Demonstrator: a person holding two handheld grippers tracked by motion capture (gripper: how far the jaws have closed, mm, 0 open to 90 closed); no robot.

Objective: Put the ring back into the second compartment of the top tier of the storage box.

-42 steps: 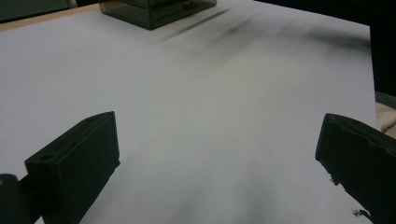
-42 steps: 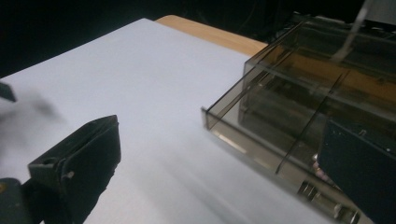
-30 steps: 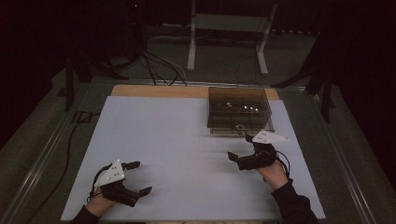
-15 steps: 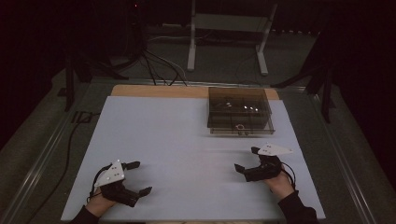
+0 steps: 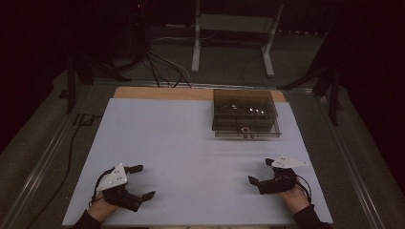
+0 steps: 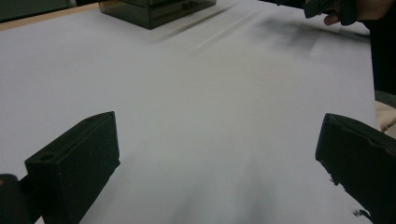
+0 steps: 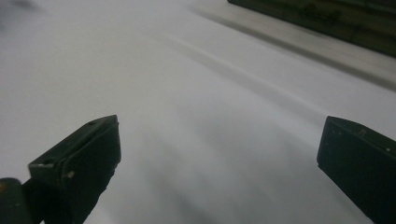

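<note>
The left gripper (image 5: 142,181) sat at the near-left corner of the white sheet (image 5: 191,143), well apart from the dark see-through box (image 5: 245,113), jaws spread wide w/ nothing between them; its own view showed the two black jaws far apart over bare sheet (image 6: 210,116), the box (image 6: 154,9) at the far top edge. The right gripper (image 5: 260,171) sat near the sheet's near-right corner, closer to the box but apart from it, jaws also wide open & empty, pointing left; its view had the box (image 7: 327,18) along the top right, blurred. A hand (image 5: 102,207) held the left gripper, another hand (image 5: 293,195) the right. The box stood at the sheet's far-right part, small pale bits inside, too small to tell. Beyond the box: a wood table edge (image 5: 162,93), cables (image 5: 157,67) on the floor & a metal stand (image 5: 234,28).
</note>
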